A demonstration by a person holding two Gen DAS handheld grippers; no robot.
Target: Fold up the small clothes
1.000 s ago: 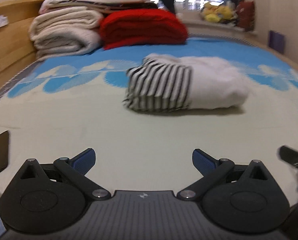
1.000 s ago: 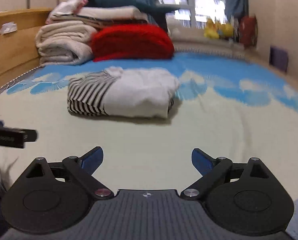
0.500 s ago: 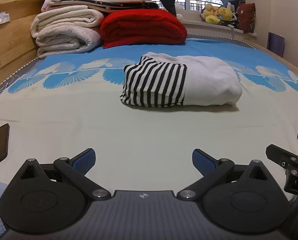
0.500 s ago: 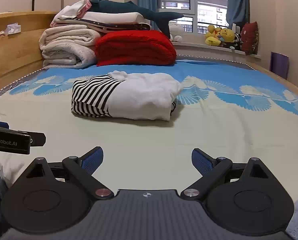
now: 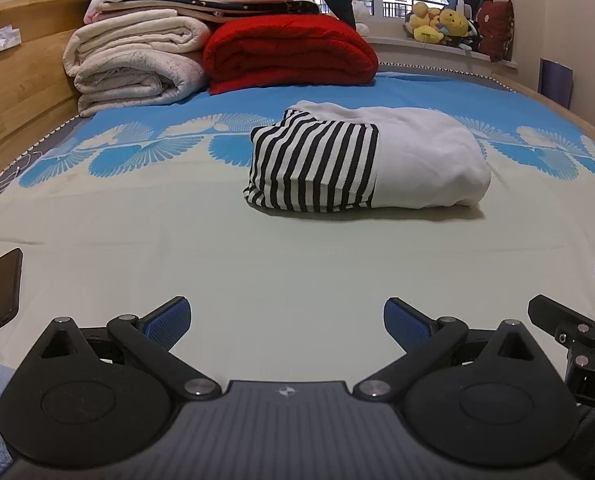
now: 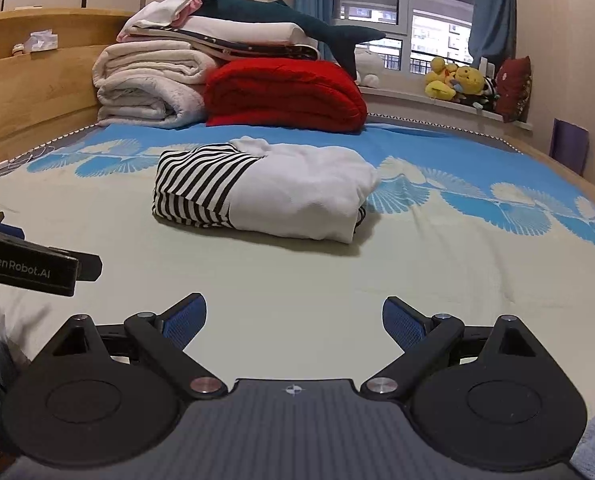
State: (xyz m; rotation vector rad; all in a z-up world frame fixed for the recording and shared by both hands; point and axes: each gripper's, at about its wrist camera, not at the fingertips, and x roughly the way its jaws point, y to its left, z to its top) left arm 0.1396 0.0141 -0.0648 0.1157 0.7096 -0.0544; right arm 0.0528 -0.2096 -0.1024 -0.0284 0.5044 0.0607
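Left wrist view: your left gripper [image 5: 285, 320] jaws apart, empty, low over bedsheet [image 5: 281, 264]. Your right gripper [image 6: 293, 318] likewise spread, empty. Folded striped-and-white garment [image 5: 365, 164] lies mid-bed ahead, apart from both.

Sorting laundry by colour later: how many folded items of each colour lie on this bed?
Striped-and-white folded garment: 1
Red folded blanket: 1
Cream folded blankets: 2
Total: 4, not counting the mixed pile on top, too jumbled to tally.
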